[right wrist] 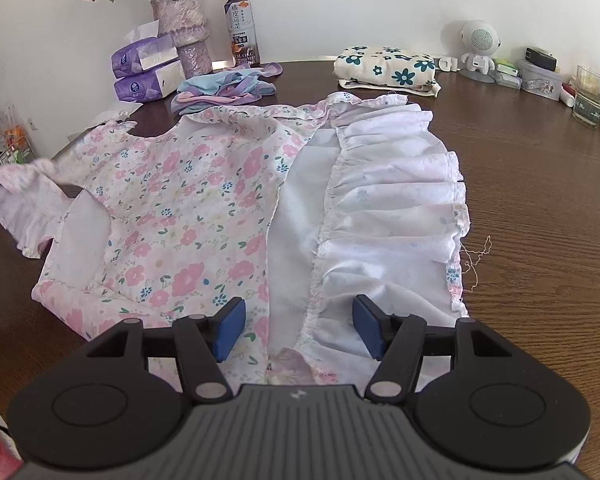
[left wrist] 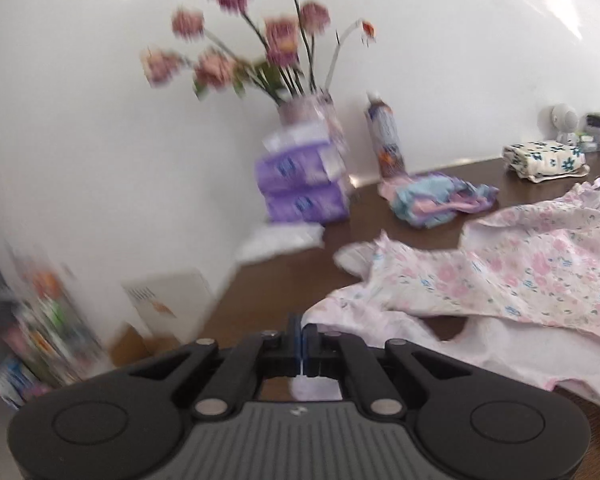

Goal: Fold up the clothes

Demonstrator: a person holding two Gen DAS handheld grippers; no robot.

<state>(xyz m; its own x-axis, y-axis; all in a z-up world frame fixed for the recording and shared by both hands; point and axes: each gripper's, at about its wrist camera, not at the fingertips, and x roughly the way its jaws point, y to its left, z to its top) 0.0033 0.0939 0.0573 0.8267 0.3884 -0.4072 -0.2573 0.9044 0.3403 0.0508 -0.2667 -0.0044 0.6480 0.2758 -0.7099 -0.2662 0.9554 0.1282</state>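
A pink floral dress (right wrist: 188,216) with a white ruffled skirt lies spread on the brown wooden table (right wrist: 540,216), one side folded over so the white lining shows. My right gripper (right wrist: 299,328) hovers open over the near edge of the dress, nothing between its blue pads (right wrist: 231,328). In the left wrist view, my left gripper (left wrist: 302,330) is shut on the dress's sleeve edge (left wrist: 320,316), lifted at the table's left side. The dress (left wrist: 520,268) stretches away to the right. The left wrist view is motion-blurred.
At the back of the table stand a vase of pink flowers (right wrist: 184,28), purple tissue packs (right wrist: 148,68), a tea bottle (right wrist: 242,28), a crumpled blue-pink garment (right wrist: 224,88), a folded flower-print cloth (right wrist: 388,68), a small white speaker figure (right wrist: 478,48), tins and a glass (right wrist: 590,96).
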